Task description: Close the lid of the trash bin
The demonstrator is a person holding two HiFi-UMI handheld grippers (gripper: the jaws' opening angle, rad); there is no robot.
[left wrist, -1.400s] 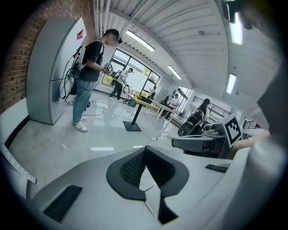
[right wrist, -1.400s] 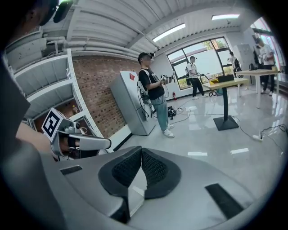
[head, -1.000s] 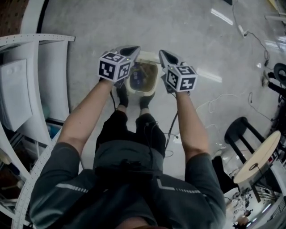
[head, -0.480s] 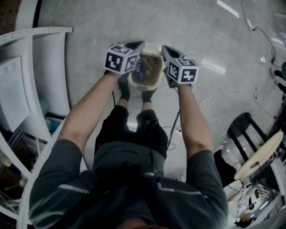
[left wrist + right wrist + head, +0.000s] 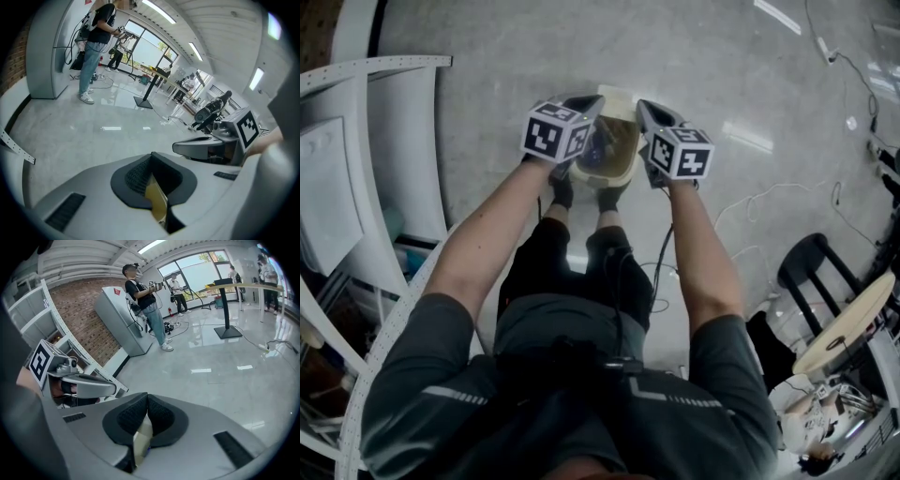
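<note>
A cream trash bin [image 5: 609, 161] stands on the floor just beyond the person's shoes, its mouth open and dark inside. A pale strip that looks like its lid [image 5: 618, 94] shows at the far rim. My left gripper [image 5: 586, 103] hangs over the bin's left rim and my right gripper [image 5: 643, 109] over its right rim. In the left gripper view the left gripper [image 5: 151, 158] has its pads together, with a sliver of the cream bin [image 5: 157, 204] below them. The right gripper [image 5: 146, 400] is likewise shut, with the bin [image 5: 140, 439] beneath.
White metal shelving [image 5: 356, 169] stands at the left. A black stool [image 5: 811, 267] and a round table [image 5: 848, 328] are at the right, with cables [image 5: 769, 202] on the grey floor. People [image 5: 96, 47] stand by a grey cabinet [image 5: 124, 319] far off.
Both grippers have drawn a little closer together over the bin and now cover more of its rim. Their jaws stay shut.
</note>
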